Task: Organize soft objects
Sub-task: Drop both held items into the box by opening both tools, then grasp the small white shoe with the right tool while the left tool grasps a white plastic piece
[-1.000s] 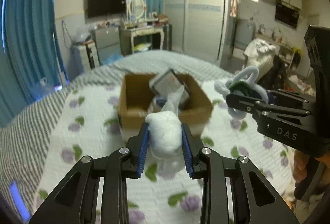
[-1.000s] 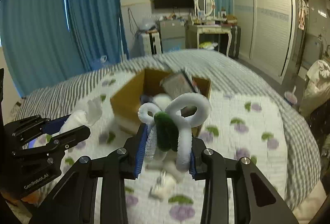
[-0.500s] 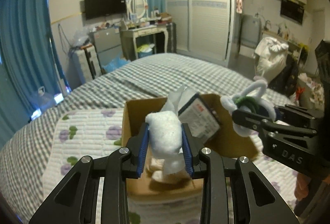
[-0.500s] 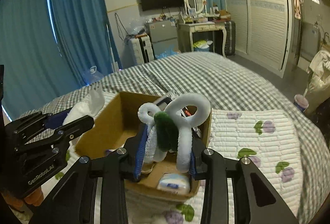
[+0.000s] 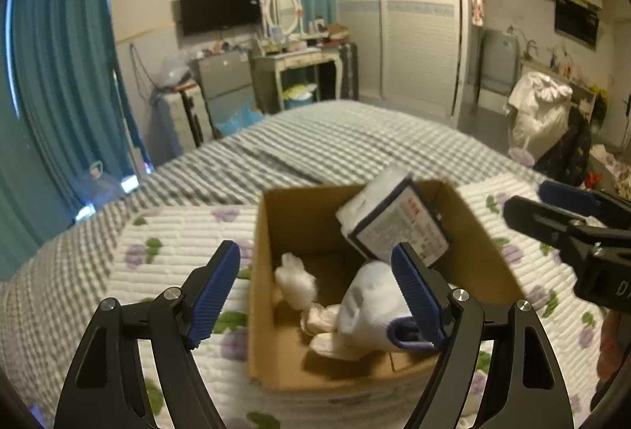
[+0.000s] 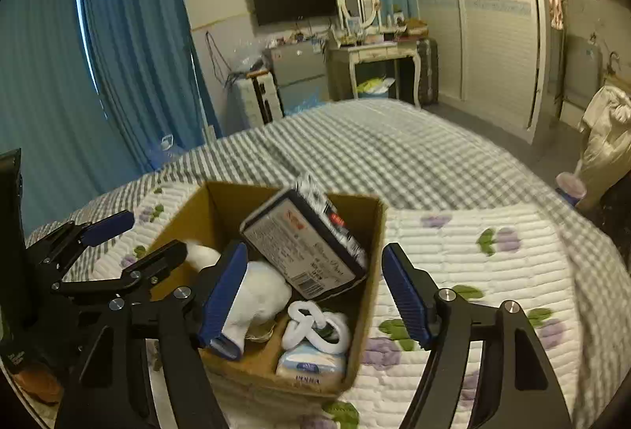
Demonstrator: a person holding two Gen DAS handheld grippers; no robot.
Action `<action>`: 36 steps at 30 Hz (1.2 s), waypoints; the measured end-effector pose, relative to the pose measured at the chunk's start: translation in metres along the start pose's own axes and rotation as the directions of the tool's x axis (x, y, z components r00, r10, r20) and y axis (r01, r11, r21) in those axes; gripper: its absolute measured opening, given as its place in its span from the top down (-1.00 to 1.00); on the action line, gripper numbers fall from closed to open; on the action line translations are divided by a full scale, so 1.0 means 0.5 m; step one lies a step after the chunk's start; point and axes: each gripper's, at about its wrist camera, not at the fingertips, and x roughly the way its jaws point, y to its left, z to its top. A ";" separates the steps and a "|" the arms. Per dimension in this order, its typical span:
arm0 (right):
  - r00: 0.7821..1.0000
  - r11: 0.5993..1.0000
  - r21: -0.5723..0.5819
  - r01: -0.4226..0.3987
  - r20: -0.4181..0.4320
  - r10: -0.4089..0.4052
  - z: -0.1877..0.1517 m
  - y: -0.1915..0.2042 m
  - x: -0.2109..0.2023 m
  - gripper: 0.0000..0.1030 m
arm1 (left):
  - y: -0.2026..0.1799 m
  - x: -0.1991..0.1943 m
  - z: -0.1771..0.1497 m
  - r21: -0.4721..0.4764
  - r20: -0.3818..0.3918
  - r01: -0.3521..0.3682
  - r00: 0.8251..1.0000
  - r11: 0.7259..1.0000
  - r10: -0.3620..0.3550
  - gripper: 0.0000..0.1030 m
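White stuffed toy (image 5: 370,314) lying in the cardboard box (image 5: 276,362) on the bed quilt (image 5: 169,231), beside a dark-edged packet (image 5: 394,227) leaning on the far wall. White-and-green fuzzy loop (image 6: 317,324) resting in the same box on a wipes pack (image 6: 311,368) (label blurred). Left tongs (image 5: 317,296) spread wide over the box, gripping nothing. Right tongs (image 6: 313,296) likewise wide apart and bare.

One cardboard box (image 6: 366,295) holds one dark boxed package (image 6: 303,251) and one tissue pack (image 6: 311,366). Also inside: one white plush toy (image 5: 370,310), one pipe-cleaner figure (image 6: 315,326).
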 end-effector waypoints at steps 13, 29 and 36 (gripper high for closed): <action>0.990 0.993 -0.064 0.094 0.113 -0.087 0.028 0.080 -0.370 -0.92 | 0.029 -0.382 0.025 -0.021 0.200 -0.029 0.979 0.999 0.033 -0.77; 0.992 0.994 -0.063 0.092 -0.085 -0.097 -0.254 0.121 -0.243 -1.00 | 0.025 -0.316 -0.219 -0.018 0.025 -0.005 1.000 1.000 0.005 -0.77; 0.962 0.997 -0.029 0.065 -0.263 -0.070 -0.368 0.110 -0.082 -0.67 | 0.037 -0.222 -0.312 -0.073 -0.065 0.004 0.998 0.997 -0.009 -0.77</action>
